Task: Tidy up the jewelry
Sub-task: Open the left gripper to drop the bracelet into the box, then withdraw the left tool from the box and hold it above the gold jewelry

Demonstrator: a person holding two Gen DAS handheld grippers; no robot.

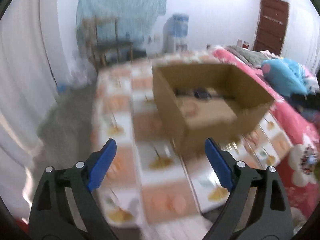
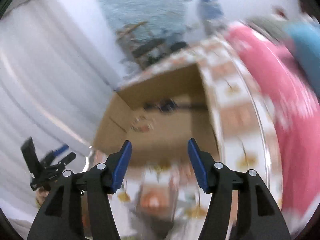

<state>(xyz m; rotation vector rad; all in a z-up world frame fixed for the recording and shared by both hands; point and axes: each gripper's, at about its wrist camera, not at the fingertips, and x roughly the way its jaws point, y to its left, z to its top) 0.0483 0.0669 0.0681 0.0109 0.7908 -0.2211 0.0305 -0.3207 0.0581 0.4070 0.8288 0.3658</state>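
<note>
- Basically both views are motion-blurred; fine detail is unreadable.
- Left hand-held gripper: blue pads spread wide apart, nothing between them, held in the air above the counter's near part.
- Right hand-held gripper: blue pads also apart, nothing held, pointing at the near wall of the cardboard box.
- Cardboard box: open-topped, sits on the counter toward its far right side, close to the edge next to the bed.
- Dark item lies on the box floor against the far wall; too blurred to tell which piece of jewelry it is. A pale, reddish patch on the box floor nearer the middle, also unreadable.
- Counter is covered with an orange-and-white checked cloth with yellowish motifs.
- Pink bedspread with white flowers just beside the counter's right edge; blue plush toy lying on it.
- Water dispenser against the far wall beyond the counter; wooden chair left of it; brown door at far right.
- In the right wrist view the left hand-held gripper shows at the lower left, off the counter's left edge.
</note>
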